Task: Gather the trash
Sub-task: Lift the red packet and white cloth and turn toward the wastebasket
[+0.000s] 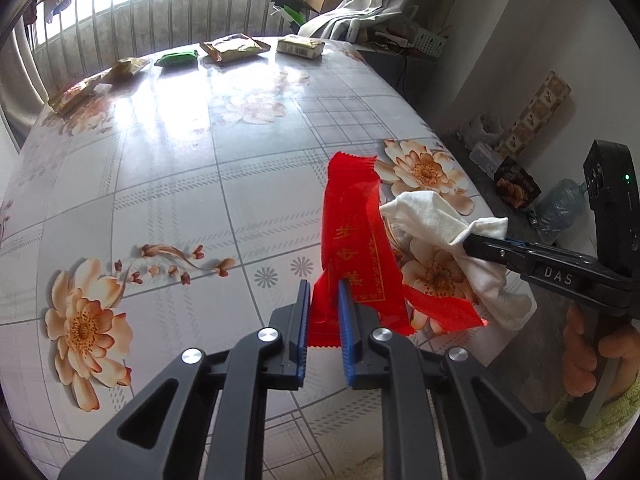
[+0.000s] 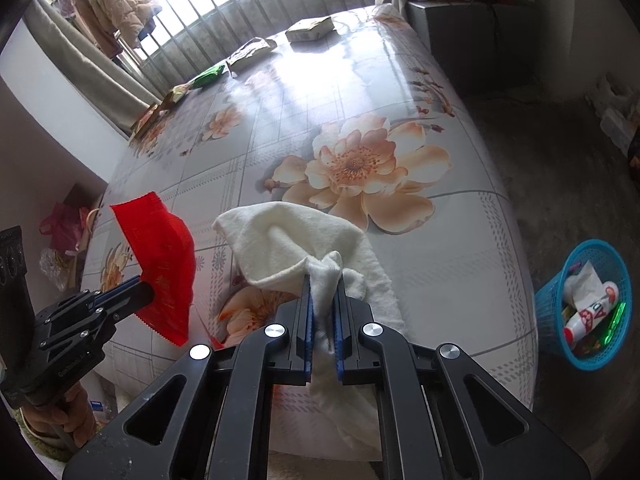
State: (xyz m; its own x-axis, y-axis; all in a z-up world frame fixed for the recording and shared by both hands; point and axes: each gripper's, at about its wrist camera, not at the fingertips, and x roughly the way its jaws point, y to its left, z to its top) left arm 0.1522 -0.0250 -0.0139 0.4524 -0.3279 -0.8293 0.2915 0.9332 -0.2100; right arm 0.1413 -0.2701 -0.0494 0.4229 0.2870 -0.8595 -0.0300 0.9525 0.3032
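Trash-wise, the red snack wrapper (image 1: 356,248) is pinched at its bottom edge by the left gripper (image 1: 324,312), blue pads clamped on the foil, and it sticks up off the flowered tablecloth (image 1: 160,184). Right next to it the right gripper (image 2: 323,300) is squeezed tight on a bunched-up white paper towel (image 2: 288,240), which droops onto the table's near edge. Down on the floor to the right sits a blue plastic basket (image 2: 548,304) with junk already inside. Way over by the window, a row of snack packets (image 1: 234,46) lines the far edge.
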